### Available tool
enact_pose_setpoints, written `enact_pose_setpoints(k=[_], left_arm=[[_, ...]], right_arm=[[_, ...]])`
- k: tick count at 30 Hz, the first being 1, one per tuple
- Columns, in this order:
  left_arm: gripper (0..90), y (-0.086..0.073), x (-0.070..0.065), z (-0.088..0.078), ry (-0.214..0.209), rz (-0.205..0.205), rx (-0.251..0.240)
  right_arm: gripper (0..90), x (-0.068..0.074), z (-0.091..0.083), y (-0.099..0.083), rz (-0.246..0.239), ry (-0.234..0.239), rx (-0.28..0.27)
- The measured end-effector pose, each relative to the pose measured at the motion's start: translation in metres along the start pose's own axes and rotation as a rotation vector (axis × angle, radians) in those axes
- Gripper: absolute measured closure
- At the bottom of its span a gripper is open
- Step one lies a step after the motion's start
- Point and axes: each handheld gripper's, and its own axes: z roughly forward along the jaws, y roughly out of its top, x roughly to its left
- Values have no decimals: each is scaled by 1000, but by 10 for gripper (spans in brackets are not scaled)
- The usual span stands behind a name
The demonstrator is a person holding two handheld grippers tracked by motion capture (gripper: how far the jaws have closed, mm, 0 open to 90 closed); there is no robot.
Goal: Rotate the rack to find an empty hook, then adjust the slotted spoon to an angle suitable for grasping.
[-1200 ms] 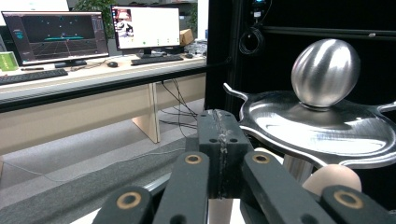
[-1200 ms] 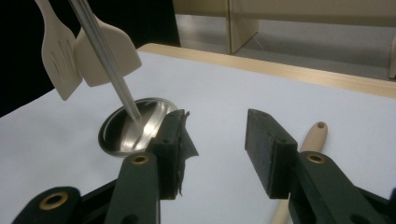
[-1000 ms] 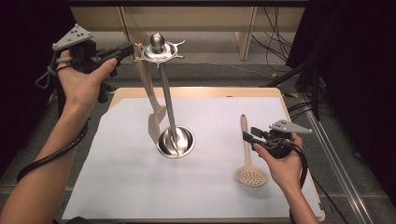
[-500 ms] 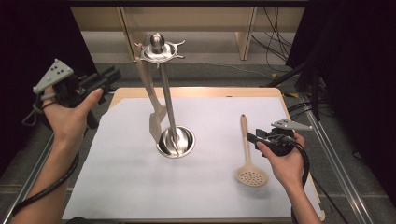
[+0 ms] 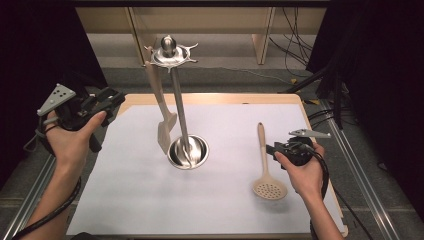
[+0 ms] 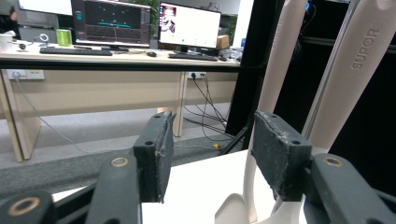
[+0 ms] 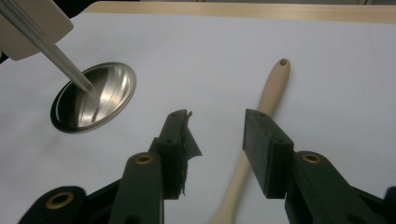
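both jaws apart, empty — right gripper point(image 5: 274, 148) just beside slotted spoon point(image 5: 265, 165); left gripper point(image 5: 111, 99) held left of utensil stand point(image 5: 181, 115).

The left hand-held gripper point(image 5: 107, 100), jaws apart and empty, is raised off the left edge of the white-covered wooden counter point(image 5: 125, 210). The right hand-held gripper point(image 5: 272, 149), jaws also apart, sits low over that counter's right side, forearm reaching in from below.

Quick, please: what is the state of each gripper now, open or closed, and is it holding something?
Left gripper: open, holding nothing.
Right gripper: open, holding nothing; the slotted spoon lies on the table just beside it.
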Motion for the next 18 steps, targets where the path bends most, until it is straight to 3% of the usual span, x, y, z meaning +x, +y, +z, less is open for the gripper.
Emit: enact_pose_setpoints(k=[7, 9, 10, 11, 12, 15, 16, 18], left_arm=[[463, -6, -1, 1, -13, -5, 18], [464, -4, 0, 1, -11, -2, 16], [463, -4, -1, 0, -10, -7, 12], [462, -3, -1, 0, -9, -4, 9], [461, -2, -1, 0, -9, -5, 6], [458, -3, -3, -1, -17, -7, 10], [458, -4, -3, -1, -20, -7, 12], [457, -4, -3, -1, -21, -3, 14]], right_arm=[[612, -5, -5, 2, 36, -27, -11], [613, -9, -6, 2, 3, -38, -14], [612, -5, -5, 1, 58, -31, -5], [613, -9, -4, 1, 16, -36, -1], [614, -10, -2, 0, 20, -35, 6], [610, -11, 3, 0, 35, -47, 81], [609, -10, 7, 0, 75, -58, 154], [601, -15, 19, -2, 47, -59, 211]])
